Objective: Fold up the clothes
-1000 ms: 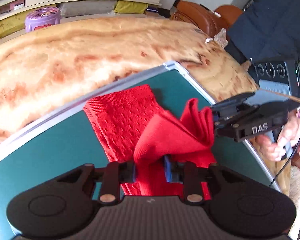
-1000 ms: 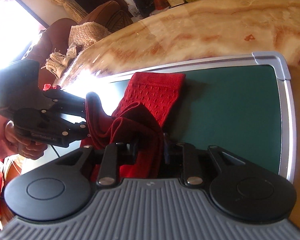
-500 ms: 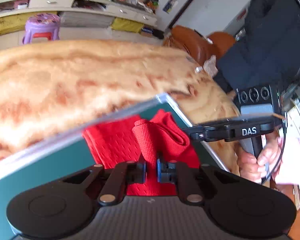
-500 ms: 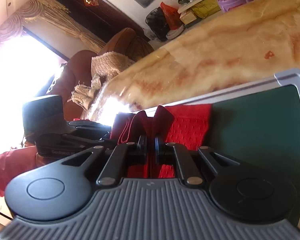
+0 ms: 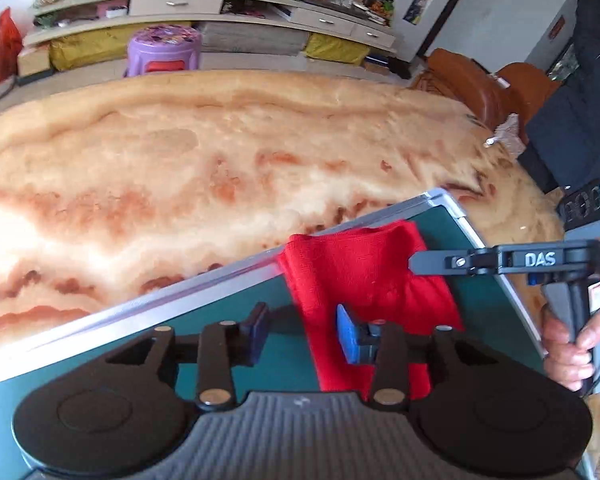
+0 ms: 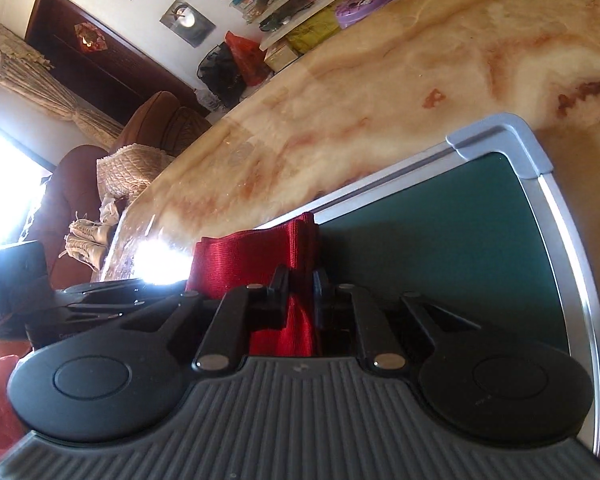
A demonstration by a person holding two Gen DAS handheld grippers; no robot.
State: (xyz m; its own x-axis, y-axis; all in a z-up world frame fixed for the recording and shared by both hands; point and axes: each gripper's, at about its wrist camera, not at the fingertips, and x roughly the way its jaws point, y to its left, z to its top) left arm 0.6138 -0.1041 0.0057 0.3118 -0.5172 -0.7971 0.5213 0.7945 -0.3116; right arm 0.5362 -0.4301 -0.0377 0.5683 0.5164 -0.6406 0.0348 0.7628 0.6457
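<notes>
The red cloth (image 5: 364, 280) lies folded on the green board (image 5: 140, 340), at about 1 o'clock from the left gripper (image 5: 304, 332) and hard against the board's far rim. The left gripper's jaws have just been opening; they stand apart, released, with only the cloth's left edge between them and neither pad pressing. The right gripper (image 6: 300, 292) sits over the cloth's right edge; its jaws have just been opening too, yet a red strip stands between the nearly closed pads (image 6: 278, 280), and I cannot tell whether they pinch it. The risk is there: if that strip is caught when the right hand (image 5: 572, 344) draws away, the top layer drags and the fold opens. The cloth's far edge could also ride onto the rim.
</notes>
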